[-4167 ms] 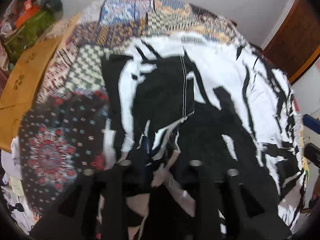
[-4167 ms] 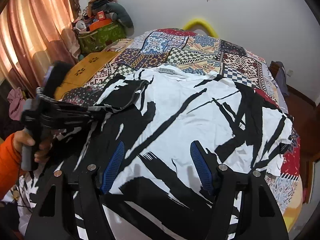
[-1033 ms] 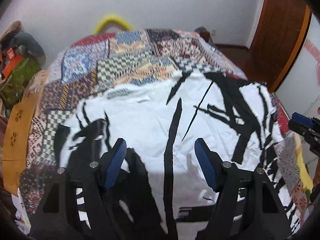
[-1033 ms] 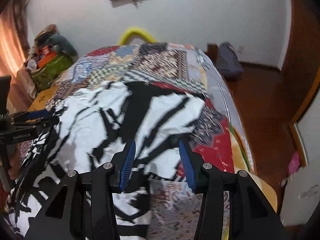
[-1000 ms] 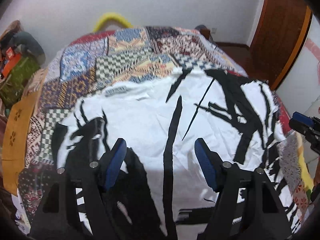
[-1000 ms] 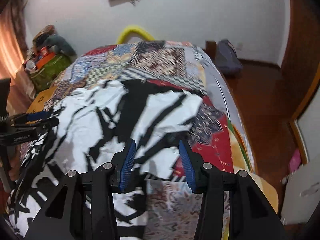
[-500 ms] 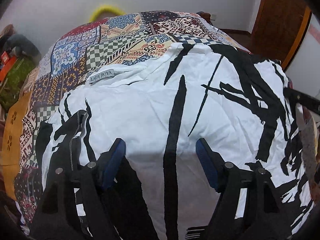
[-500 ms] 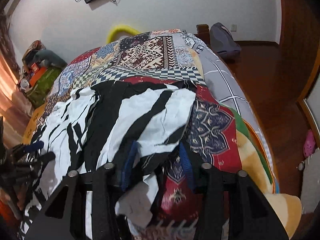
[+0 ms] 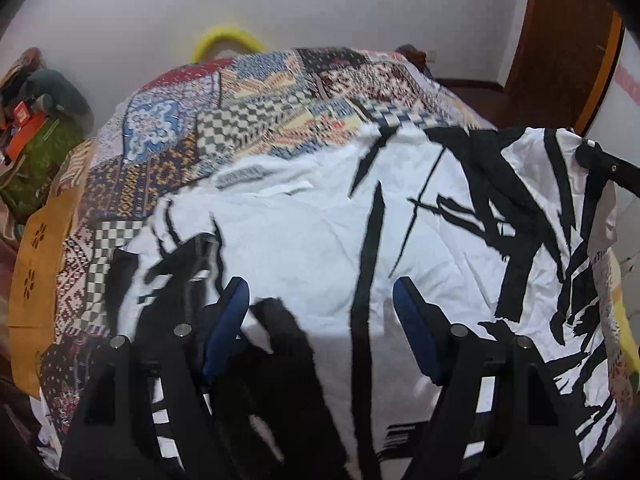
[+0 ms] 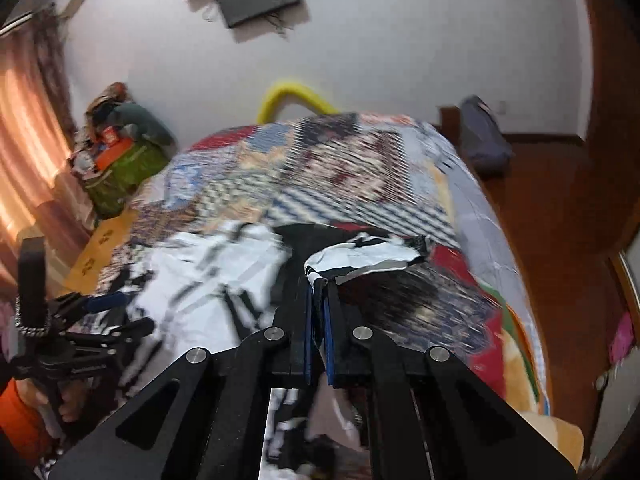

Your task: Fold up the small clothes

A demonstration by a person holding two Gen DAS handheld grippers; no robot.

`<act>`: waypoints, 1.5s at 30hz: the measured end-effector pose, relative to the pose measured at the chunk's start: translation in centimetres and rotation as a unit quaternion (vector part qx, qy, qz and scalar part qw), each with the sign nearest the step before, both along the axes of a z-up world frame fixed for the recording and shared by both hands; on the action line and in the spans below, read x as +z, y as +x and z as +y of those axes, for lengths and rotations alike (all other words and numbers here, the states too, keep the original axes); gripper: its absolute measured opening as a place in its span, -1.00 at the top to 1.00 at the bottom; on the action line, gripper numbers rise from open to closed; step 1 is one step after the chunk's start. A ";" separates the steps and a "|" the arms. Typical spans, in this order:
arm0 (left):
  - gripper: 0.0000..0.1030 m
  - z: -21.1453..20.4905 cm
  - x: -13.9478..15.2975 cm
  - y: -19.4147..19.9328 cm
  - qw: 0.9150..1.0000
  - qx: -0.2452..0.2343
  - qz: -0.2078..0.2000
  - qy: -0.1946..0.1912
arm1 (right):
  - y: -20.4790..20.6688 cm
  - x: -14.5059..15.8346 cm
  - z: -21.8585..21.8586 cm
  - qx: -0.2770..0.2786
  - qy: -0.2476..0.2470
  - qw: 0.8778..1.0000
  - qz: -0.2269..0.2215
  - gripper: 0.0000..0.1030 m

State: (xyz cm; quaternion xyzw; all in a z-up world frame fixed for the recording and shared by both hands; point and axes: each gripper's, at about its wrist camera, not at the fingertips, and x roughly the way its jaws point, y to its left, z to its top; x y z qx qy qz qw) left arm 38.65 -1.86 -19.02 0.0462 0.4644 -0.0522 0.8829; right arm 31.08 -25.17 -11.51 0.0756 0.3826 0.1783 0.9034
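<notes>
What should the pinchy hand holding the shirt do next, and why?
Probably carry that pinched edge across toward the shirt's middle. The right gripper is shut on a lifted edge, while the left gripper hovers open over the flat part.

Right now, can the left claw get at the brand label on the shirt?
Probably yes. The left claw is open and holds nothing, the label lies exposed ahead of it on the shirt, and nothing stands between them. The right claw is off at the shirt's far edge.

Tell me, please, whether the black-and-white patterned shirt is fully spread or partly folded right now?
Mostly spread: the black-and-white patterned shirt lies open across the patchwork bedspread, its right edge pinched and lifted by the right gripper.
</notes>
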 end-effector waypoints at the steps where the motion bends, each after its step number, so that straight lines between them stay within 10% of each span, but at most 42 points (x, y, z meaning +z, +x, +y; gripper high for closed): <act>1: -0.44 0.4 0.4 -0.2 1.000 0.003 -0.004 -0.001 | -0.1 0.4 1.0 0.012 0.000 1.000 -0.004 0.92; 17: -0.44 5.3 1.6 -2.8 0.999 0.033 -0.003 -0.004 | 0.7 -6.4 13.0 0.127 -0.049 0.987 0.091 0.82; 30: -0.44 1.5 2.2 -0.8 1.000 0.002 -0.004 -0.028 | -1.2 -0.9 8.1 0.112 -0.039 0.993 0.025 0.28; 39: -0.44 -1.7 -1.1 4.7 0.999 -0.008 0.032 -0.002 | 1.0 -4.9 4.3 0.059 -0.039 0.995 0.075 0.26; 45: 0.17 -2.0 -3.4 7.2 0.998 -0.002 0.060 -0.033 | 2.0 -6.5 4.3 0.068 0.001 0.993 0.092 0.26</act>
